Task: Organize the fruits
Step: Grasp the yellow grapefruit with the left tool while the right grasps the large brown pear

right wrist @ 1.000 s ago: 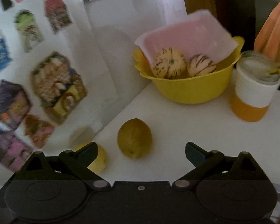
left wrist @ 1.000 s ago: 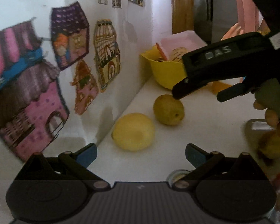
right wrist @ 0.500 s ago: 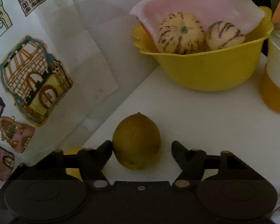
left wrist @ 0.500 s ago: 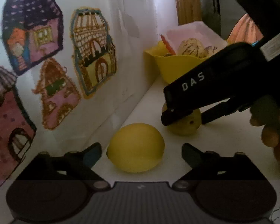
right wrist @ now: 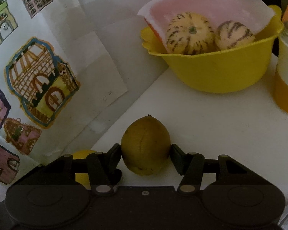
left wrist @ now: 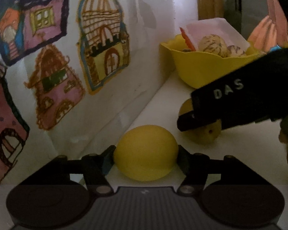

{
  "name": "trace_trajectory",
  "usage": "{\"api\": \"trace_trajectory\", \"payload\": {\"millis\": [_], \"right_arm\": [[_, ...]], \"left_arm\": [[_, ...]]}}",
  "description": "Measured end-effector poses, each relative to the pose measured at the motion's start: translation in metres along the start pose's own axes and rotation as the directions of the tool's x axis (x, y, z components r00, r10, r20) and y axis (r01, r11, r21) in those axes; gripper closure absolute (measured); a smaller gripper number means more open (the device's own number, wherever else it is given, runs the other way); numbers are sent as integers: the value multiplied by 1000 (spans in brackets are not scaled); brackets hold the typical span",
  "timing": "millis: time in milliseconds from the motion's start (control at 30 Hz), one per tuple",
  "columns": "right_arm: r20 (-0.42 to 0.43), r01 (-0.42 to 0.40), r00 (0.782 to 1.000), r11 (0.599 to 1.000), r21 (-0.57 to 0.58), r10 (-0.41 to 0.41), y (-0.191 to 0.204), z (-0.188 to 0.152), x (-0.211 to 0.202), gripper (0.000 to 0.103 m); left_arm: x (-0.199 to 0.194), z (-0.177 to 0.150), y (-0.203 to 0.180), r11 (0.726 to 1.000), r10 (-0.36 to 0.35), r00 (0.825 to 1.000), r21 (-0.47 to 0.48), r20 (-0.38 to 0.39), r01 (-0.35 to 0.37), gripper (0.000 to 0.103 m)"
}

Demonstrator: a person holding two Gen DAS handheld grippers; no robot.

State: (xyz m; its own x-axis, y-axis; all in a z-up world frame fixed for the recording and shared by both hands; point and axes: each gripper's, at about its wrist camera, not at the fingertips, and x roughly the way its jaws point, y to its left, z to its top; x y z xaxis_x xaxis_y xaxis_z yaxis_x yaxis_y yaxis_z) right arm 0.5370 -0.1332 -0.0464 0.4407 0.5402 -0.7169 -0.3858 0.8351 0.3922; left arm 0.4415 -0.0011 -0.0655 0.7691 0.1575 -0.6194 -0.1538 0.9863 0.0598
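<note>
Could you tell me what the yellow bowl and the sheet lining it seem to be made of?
The yellow bowl looks like moulded plastic: uniform colour, smooth matt wall, thin wavy rim. The sheet looks like thin paper, white edged and pinkish within; it stands stiffly with a crisp edge.

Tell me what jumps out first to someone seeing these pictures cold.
Two lemons on the white counter, each pinched by a tool: the left tool grips a bright yellow lemon, the right tool a duller greenish lemon. Behind them, a yellow bowl holds two striped fruits on pink paper, while colourful house drawings cover the wall on the left.
</note>
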Motion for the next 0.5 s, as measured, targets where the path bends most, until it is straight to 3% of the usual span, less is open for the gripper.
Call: {"api": "trace_trajectory", "payload": {"millis": [233, 500], "right_arm": [[2, 6, 1000, 999, 34, -6, -9, -8, -13, 45], [-28, -5, 1000, 998, 59, 6, -12, -29, -33, 45]], "left_arm": [[0, -3, 6, 999, -26, 1000, -27, 0, 26, 34], [-40, -24, 8, 997, -71, 997, -12, -9, 71, 34]]}}
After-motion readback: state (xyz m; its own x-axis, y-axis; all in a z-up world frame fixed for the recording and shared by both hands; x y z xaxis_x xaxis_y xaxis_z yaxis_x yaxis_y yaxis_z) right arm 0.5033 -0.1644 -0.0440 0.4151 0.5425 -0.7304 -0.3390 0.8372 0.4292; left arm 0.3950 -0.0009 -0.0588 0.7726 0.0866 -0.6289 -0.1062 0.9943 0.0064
